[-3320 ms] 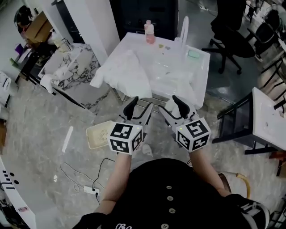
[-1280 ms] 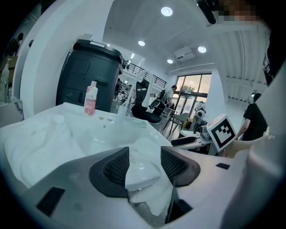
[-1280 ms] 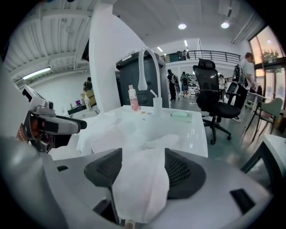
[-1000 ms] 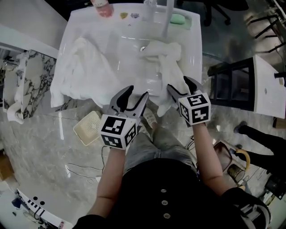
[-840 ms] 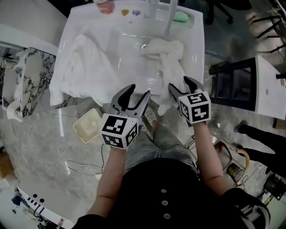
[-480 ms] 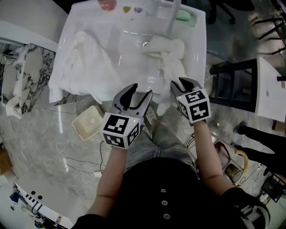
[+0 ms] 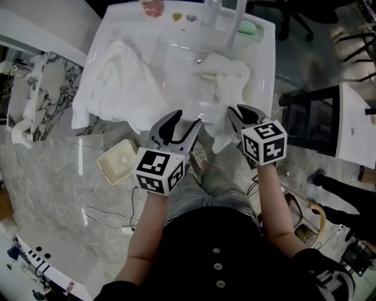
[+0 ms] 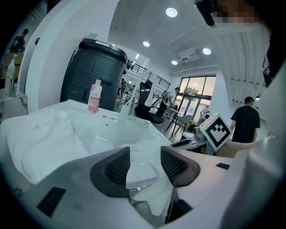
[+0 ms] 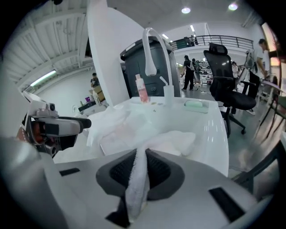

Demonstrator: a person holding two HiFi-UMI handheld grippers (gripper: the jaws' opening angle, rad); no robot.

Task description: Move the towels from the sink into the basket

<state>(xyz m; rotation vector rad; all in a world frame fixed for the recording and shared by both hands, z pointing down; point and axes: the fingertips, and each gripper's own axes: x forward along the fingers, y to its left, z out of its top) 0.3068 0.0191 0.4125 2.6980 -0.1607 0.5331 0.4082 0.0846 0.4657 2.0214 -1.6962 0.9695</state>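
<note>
My right gripper [image 9: 139,163] has its jaws pinched on a strip of the small towel [image 7: 228,73]. In the right gripper view the white cloth stands between the two dark pads and runs away from them into the sink [image 7: 176,56]. In the head view that towel lies bunched at the right of the basin, just below the faucet [image 7: 238,20]. One end trails over the front rim down to the right gripper, a little right of centre in the frame.

My left gripper [image 7: 184,120] sits just beside it at the frame's centre, close to the sink's front rim. Its jaws are spread, with nothing pressed between the pads. Through the gap the left gripper view shows only the white rim and a hanging bit of white cloth.

The big towel [image 7: 120,88] is spread over the left side of the sink, in the upper left of the frame, and its lower edge hangs past the front rim. The basket [image 7: 117,163] stands on the floor [image 7: 53,194] at centre left, below that towel and left of the left gripper, well apart from both towels, with its dotted bottom in plain view.

Along the back of the sink, at the top of the frame, I see a pink bottle [image 7: 154,7] left of the faucet and green soap [image 7: 251,27] right of it.
</note>
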